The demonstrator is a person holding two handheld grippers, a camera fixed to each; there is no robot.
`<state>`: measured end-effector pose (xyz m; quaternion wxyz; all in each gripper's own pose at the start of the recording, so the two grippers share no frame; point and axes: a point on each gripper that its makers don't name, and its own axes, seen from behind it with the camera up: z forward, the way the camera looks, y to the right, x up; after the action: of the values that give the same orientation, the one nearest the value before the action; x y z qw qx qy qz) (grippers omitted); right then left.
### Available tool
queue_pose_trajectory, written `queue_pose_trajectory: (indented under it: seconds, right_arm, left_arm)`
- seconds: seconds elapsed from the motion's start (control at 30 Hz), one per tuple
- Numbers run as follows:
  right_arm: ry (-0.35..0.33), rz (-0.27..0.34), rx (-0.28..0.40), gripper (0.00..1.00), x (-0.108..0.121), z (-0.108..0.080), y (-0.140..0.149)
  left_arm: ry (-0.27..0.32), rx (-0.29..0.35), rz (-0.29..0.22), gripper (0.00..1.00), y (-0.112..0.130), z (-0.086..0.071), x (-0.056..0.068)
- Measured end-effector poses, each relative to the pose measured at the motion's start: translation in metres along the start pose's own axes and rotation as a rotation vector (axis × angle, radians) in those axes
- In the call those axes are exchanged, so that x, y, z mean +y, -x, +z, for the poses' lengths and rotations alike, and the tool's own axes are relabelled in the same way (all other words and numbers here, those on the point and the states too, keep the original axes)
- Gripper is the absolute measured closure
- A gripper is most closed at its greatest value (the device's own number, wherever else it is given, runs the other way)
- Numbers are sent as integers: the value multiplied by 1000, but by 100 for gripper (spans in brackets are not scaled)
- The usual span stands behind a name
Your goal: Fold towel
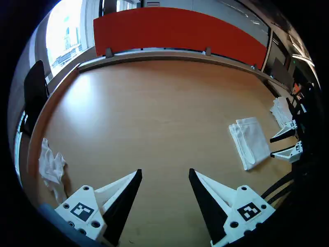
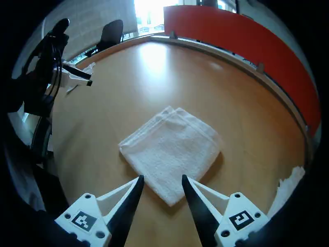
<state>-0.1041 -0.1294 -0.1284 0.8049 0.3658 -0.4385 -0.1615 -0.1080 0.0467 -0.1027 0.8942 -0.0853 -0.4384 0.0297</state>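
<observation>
The folded white towel (image 2: 172, 150) is seen lying flat on the wooden counter (image 2: 135, 82). Its near corner reaches between the spread fingers of the right gripper (image 2: 163, 177); whether they touch the cloth cannot be told. The left gripper (image 1: 164, 171) is held over bare wood, its fingers apart and nothing pinched. A crumpled cloth (image 1: 51, 166) is cut off at the counter's edge, and another white pile (image 2: 290, 185) is partly hidden at the rim.

Left gripper (image 1: 164, 172) fingers spread over bare wooden table (image 1: 156, 107), folded white towel (image 1: 250, 142) off right, right gripper (image 1: 272, 148) just beside it, crumpled white cloth (image 1: 51, 166) at left edge, red partition (image 1: 177, 31) along far side, black chair (image 1: 33, 94) left
</observation>
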Motion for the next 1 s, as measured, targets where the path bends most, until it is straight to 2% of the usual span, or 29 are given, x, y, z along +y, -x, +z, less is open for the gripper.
queue_pose_trajectory:
  seconds: [0.27, 0.57, 0.67, 0.83, 1.0]
  right_arm:
    - [15, 15, -38, 30, 6, -6, 23]
    - [28, 5, -67, 30, 11, -5, 36]
    - [26, 3, -81, 33, 12, -5, 43]
    - [21, 6, -95, 46, 11, -6, 50]
    - [27, 16, -93, 53, 13, -5, 53]
  left_arm:
    - [4, -1, 1, 16, 0, 2, 3]
    - [6, -1, 3, 16, -1, 2, 5]
    - [6, -1, 4, 16, -1, 3, 5]
    - [7, -1, 2, 16, -1, 3, 6]
    - [9, 0, 4, 16, -1, 3, 6]
